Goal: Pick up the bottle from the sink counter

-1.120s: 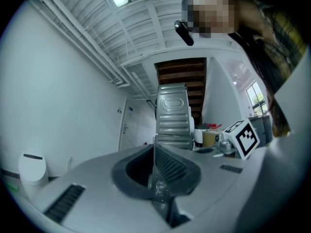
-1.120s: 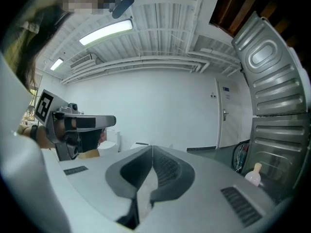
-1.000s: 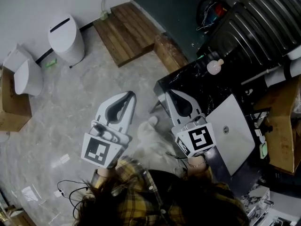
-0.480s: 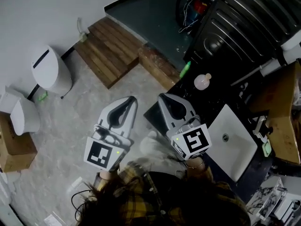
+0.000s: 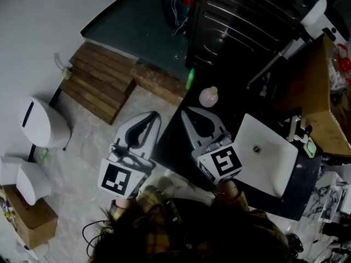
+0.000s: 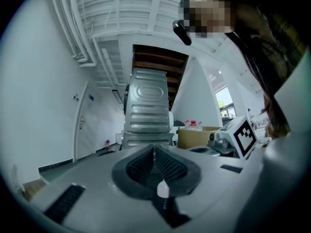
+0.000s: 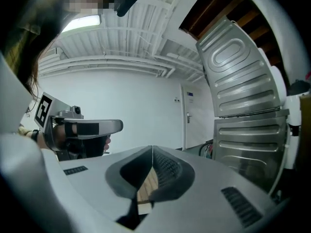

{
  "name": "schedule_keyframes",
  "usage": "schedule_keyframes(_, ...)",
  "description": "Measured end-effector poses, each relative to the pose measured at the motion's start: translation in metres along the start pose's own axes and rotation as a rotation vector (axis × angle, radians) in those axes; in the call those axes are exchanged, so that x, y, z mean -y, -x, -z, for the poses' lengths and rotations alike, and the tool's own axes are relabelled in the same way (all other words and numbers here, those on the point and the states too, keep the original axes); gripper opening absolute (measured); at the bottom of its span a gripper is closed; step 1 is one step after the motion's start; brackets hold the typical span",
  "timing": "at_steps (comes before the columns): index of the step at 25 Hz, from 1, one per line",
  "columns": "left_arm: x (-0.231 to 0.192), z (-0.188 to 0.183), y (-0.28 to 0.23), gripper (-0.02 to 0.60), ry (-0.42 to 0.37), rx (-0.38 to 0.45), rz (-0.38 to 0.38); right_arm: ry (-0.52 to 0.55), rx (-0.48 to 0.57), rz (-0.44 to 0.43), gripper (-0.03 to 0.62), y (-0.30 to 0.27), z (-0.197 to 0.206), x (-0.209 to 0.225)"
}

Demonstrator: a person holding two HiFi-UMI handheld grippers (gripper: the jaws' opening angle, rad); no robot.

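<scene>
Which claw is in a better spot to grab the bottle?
Probably the right claw: it hangs over the counter, close to the bottle. The left claw is over the floor, farther away.

A wooden pallet (image 5: 101,81) and a white toilet (image 5: 43,126) stand on pale marbled floor (image 5: 82,163) by a white wall (image 5: 33,26).

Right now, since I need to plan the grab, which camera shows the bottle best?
The head view: the bottle stands in full sight on the black counter. Neither gripper view shows it.
</scene>
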State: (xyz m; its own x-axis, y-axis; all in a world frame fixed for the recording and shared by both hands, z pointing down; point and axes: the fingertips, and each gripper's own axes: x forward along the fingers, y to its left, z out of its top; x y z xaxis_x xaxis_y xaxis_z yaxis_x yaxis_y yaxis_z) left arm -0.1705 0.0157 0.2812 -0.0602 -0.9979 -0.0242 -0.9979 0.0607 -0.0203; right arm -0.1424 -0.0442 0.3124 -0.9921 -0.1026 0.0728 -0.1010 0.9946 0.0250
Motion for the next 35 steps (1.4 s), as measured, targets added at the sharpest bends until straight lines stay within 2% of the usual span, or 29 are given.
schedule_keyframes(13, 0.043, 0.003, -0.092, 0.026, 0.007, -0.02, 0.299, -0.041, -0.016, 0.277, 0.017, 0.048, 0.0, 0.075)
schedule_keyframes(23, 0.051, 0.013, -0.131, 0.026, 0.04, -0.023, 0.564, -0.06, -0.058, 0.534, 0.017, 0.055, 0.006, 0.101)
schedule_keyframes(30, 0.042, 0.024, -0.144, 0.026, 0.06, -0.037, 0.672, -0.079, -0.079, 0.665, 0.017, 0.052, 0.01, 0.103)
schedule_keyframes(35, 0.037, 0.03, -0.147, 0.026, 0.047, -0.017, 0.709, -0.081, -0.1, 0.709, 0.017, 0.05, 0.015, 0.1)
